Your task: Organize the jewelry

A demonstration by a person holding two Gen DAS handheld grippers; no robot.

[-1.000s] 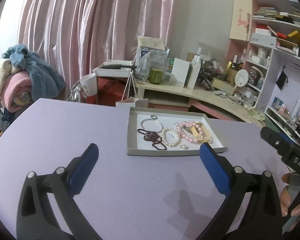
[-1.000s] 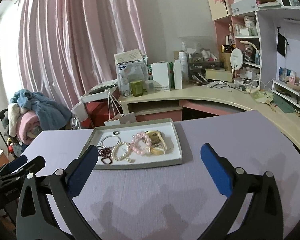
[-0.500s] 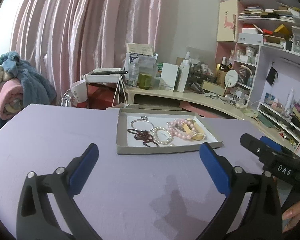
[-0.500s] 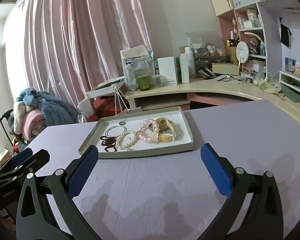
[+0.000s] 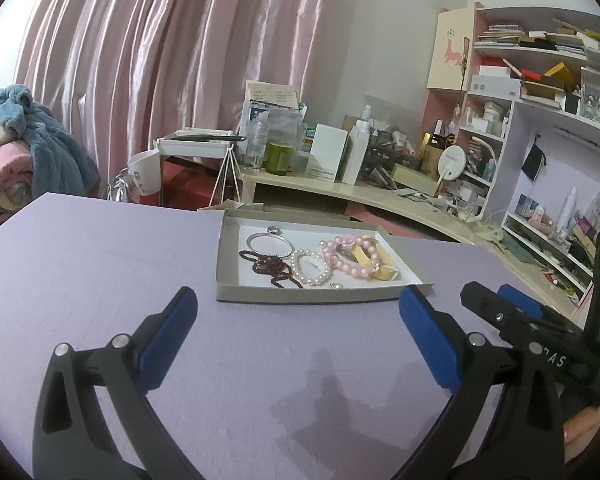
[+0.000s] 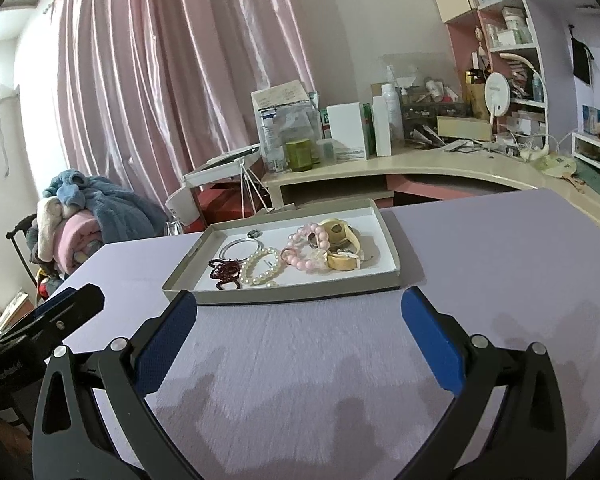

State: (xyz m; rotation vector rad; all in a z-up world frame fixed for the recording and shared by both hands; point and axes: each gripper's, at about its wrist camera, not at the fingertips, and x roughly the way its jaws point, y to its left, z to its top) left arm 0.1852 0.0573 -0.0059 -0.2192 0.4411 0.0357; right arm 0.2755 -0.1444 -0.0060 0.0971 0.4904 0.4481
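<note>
A shallow grey tray (image 5: pixel 300 295) (image 6: pixel 284 295) with a white floor lies on the purple table. In it are a silver bangle (image 5: pixel 271 245), a small ring (image 5: pixel 274 230), a dark red bead string (image 5: pixel 269 266), a white pearl bracelet (image 5: pixel 310 267) (image 6: pixel 260 266), a pink bead bracelet (image 5: pixel 350 256) (image 6: pixel 305 246) and cream bangles (image 5: pixel 382 266) (image 6: pixel 342 240). My left gripper (image 5: pixel 298 334) stands open just in front of the tray, nothing between its fingers. My right gripper (image 6: pixel 300 336) is open too, close to the tray's near wall. Both hover low over the table.
The purple table (image 5: pixel 80 264) spreads wide around the tray. Behind it runs a cream desk (image 5: pixel 380 196) crowded with bottles and boxes, with shelves (image 5: pixel 540 92) at the right. A pile of blankets (image 5: pixel 24 152) sits at the left before pink curtains.
Both grippers have come lower and nearer to the tray, which now looks larger. Their jaws stay open. Nothing in the tray has moved.
</note>
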